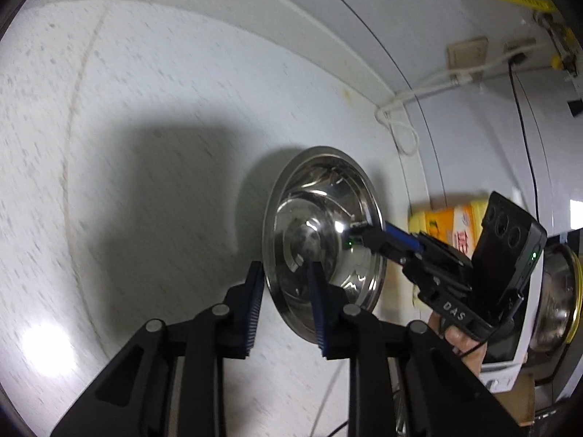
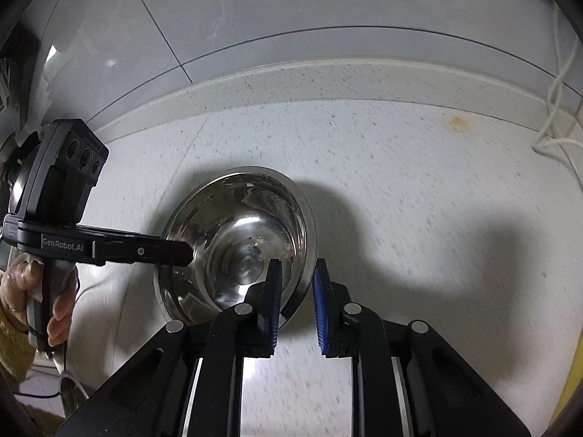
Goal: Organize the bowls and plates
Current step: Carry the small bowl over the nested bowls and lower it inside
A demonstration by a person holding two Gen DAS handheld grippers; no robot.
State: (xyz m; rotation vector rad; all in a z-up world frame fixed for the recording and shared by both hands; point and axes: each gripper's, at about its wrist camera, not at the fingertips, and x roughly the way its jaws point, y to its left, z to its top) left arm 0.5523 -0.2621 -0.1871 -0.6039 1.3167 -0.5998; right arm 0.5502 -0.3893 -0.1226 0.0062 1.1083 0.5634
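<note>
- A round, shiny stainless-steel bowl (image 1: 322, 244) is seen on the white speckled desk (image 1: 145, 145), not far from the raised back edge by the tiled wall.
- The left hand-held gripper (image 1: 286, 306) is narrowed around the bowl's near rim: one blue-padded finger lies outside the wall, the other inside, and the rim appears to be pinched between them.
- The right hand-held gripper (image 2: 297, 302) is closed almost fully on the opposite rim, again with one finger inside the bowl and one outside.
- From the left wrist view, the right hand-held gripper's tip is seen reaching over the far rim into the bowl.
- The bowl is judged to be light, stiff and not fragile, but its polished metal is likely to be slippery.
- The thin flared rim is judged the best place for a hold; a shallow pinch could slide off, so the pads are best set well down over the wall.
- A yellow packet (image 1: 448, 225) is seen just beyond the bowl, blurred.
</note>
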